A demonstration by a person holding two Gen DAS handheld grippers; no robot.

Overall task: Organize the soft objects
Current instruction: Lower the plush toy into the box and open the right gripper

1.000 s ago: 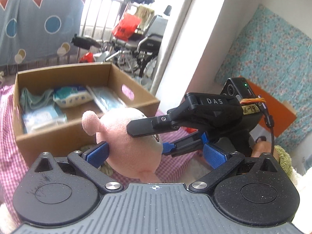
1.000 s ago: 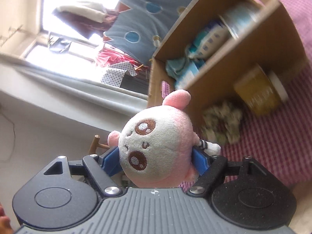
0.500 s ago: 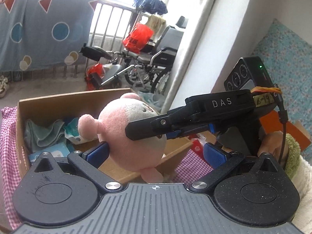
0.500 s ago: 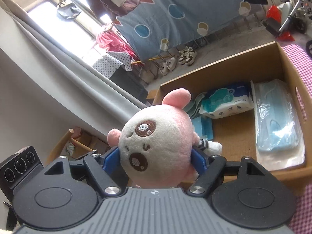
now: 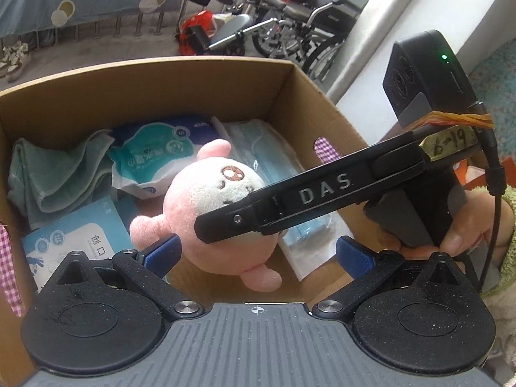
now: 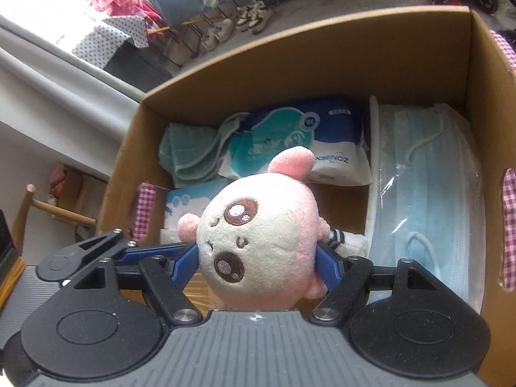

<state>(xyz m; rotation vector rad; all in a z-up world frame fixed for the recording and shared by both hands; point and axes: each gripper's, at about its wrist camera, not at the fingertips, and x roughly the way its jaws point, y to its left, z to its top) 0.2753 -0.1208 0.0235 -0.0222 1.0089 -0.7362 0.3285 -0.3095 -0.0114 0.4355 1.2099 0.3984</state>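
A pink and white plush toy (image 6: 258, 245) is squeezed between the blue pads of my right gripper (image 6: 258, 264), held above the open cardboard box (image 6: 290, 64). In the left wrist view the same plush toy (image 5: 213, 213) hangs over the box (image 5: 161, 84), with a finger of the right gripper (image 5: 309, 200) across it. My left gripper (image 5: 258, 251) is open, its pads wide apart on either side of the toy; its left pad (image 5: 163, 253) is close to the toy's ear.
Inside the box lie a green towel (image 6: 193, 151), a tissue pack (image 6: 290, 135), a bag of blue face masks (image 6: 425, 193) and a light blue packet (image 5: 74, 242). Pink checked cloth (image 6: 509, 213) shows through the box's handle holes. Wheelchairs (image 5: 290, 22) stand beyond.
Both grippers have risen and tilted down over the box. The plush toy, held by the right gripper, moved from in front of the box to above its inside.
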